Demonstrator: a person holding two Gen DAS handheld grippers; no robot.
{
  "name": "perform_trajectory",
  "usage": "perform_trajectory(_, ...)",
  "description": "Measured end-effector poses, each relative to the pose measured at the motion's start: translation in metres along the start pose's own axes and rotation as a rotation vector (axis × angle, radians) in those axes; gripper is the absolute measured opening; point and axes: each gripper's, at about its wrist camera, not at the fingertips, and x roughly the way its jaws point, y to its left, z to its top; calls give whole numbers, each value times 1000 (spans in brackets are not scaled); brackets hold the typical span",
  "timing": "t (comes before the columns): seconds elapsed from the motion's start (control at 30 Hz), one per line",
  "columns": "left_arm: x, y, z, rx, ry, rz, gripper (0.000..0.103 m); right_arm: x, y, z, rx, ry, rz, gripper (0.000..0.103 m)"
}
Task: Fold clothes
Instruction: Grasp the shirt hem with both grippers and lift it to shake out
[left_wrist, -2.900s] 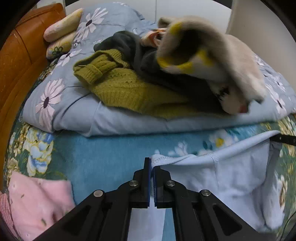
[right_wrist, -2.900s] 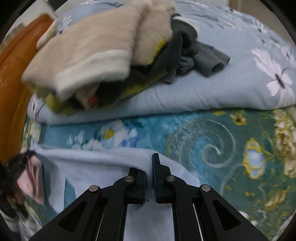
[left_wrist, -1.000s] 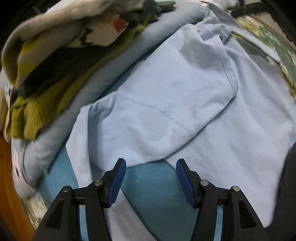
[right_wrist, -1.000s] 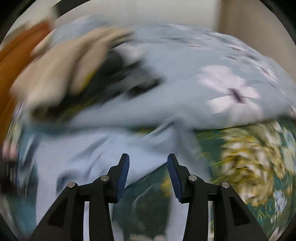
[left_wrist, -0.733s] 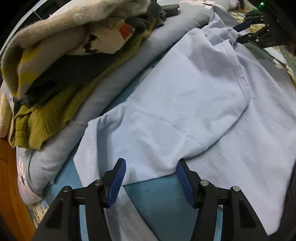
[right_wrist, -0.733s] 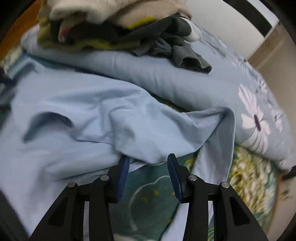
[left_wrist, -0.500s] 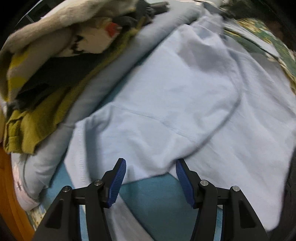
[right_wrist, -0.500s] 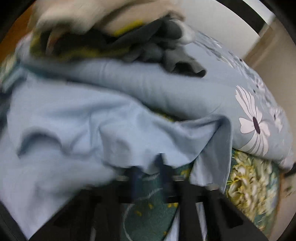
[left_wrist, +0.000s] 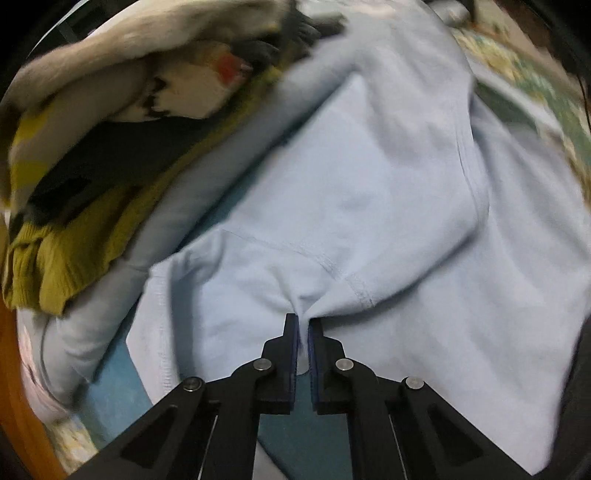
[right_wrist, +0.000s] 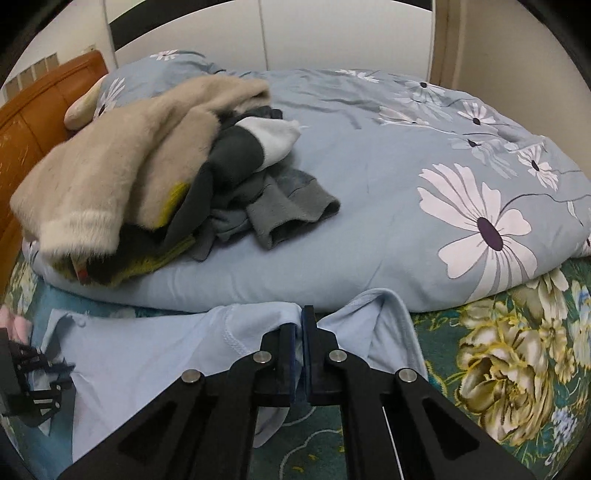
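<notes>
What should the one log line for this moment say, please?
phase: grasp for fold | left gripper: shut on light blue shirt | right gripper: shut on light blue shirt | clothes pile: on duvet, untouched

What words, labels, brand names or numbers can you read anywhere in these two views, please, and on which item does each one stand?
None: no readable text in either view.
The light blue cotton T-shirt shows only stitched seams.
The pale blue quilt with white daisies bears only its pattern.
The cream garment with black and red marks is too blurred to show any lettering.
</notes>
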Motion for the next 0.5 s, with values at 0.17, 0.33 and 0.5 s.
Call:
perform_trajectory(0.17, -47, 46, 13, -250, -154, -3, 5, -11, -8, -3, 33, -10, -1, 2)
perform_trajectory(0.33, -113, 73, -16, -428, -326, 39, 5, -63, -9, 6, 64, -83, -9, 2)
perform_trajectory(0.5, -161, 114, -21, -482, -508, 99, 5, -141, 2, 24, 63, -204, -22, 2)
